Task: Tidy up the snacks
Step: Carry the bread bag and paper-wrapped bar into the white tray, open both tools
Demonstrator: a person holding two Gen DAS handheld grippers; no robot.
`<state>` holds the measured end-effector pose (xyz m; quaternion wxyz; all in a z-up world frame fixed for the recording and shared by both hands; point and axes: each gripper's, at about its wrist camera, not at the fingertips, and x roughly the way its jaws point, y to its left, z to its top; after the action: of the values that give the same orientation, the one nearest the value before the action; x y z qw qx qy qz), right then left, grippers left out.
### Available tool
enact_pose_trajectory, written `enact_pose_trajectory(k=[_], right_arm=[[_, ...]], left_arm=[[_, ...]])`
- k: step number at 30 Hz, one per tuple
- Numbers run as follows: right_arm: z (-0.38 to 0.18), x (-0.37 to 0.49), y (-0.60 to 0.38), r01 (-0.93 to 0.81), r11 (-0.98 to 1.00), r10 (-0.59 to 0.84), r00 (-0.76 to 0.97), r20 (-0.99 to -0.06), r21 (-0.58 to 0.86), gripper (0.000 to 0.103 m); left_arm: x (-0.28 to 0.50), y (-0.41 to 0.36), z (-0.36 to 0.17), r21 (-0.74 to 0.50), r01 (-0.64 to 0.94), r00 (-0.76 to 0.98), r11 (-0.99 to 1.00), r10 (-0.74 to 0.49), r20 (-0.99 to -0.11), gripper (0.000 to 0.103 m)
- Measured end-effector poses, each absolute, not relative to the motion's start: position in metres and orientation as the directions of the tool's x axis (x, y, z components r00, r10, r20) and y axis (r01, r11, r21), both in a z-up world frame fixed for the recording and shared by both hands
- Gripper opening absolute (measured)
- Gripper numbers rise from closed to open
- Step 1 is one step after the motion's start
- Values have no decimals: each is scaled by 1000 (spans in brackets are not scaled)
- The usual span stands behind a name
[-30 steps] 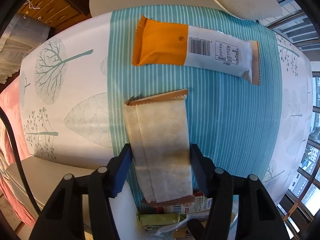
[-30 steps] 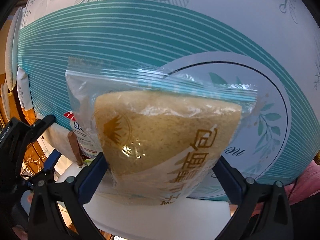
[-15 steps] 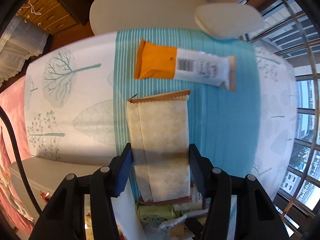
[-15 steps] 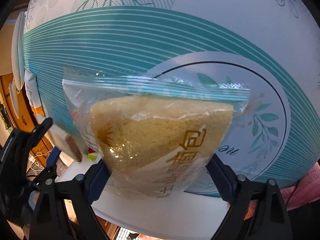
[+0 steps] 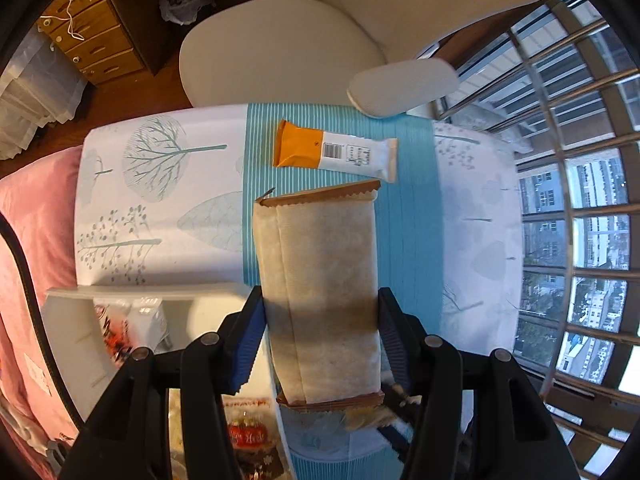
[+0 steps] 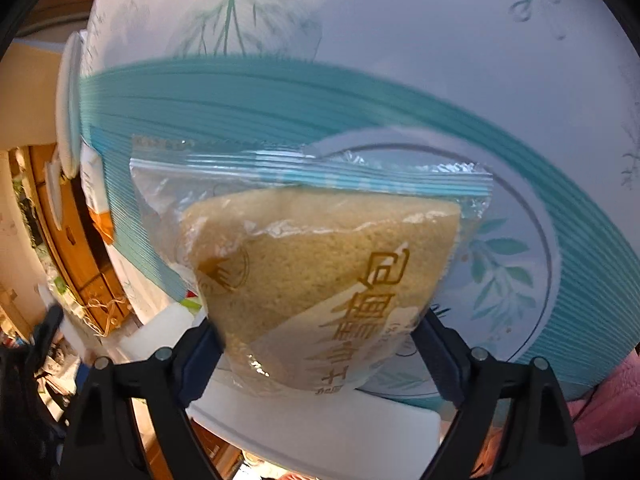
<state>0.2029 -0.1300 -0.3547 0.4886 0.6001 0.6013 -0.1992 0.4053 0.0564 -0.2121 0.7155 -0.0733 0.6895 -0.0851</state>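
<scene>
My left gripper (image 5: 320,328) is shut on a beige snack packet with brown crimped ends (image 5: 318,272), held high above the table. An orange and white snack bar (image 5: 334,154) lies on the teal striped cloth beyond it. My right gripper (image 6: 316,344) is shut on a clear bag with a blue striped top holding a yellow cake slice (image 6: 320,256), above the round leaf print of the cloth. A white bin (image 5: 132,300) with several snack packs sits below left of the left gripper; its white rim also shows in the right wrist view (image 6: 320,420).
The table wears a white tablecloth with tree prints (image 5: 156,152) and a teal band. A white chair (image 5: 276,64) stands at the far edge. A wooden drawer unit (image 5: 92,40) is at far left, window bars (image 5: 568,200) at right. Pink fabric (image 5: 32,216) lies left.
My left gripper has risen and pulled back with the beige packet; the orange bar looks smaller and the bin has come into view. My right gripper has lifted and swung with the cake bag.
</scene>
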Motion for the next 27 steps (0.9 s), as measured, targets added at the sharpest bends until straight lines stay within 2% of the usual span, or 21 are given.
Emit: enact_pose_trajectory(k=[9, 14, 27], right_arm=[[-308, 171, -141, 876, 179, 496, 314, -810, 448, 88], [-282, 160, -130, 823, 233, 495, 358, -792, 518, 88], [-240, 132, -64, 707, 361, 560, 357, -747, 608, 89]], left_arm=[[349, 87, -168, -270, 31, 61, 962, -271, -961, 53], [309, 108, -151, -273, 50, 71, 961, -276, -958, 53], [229, 173, -134, -272, 34, 111, 962, -274, -955, 53]])
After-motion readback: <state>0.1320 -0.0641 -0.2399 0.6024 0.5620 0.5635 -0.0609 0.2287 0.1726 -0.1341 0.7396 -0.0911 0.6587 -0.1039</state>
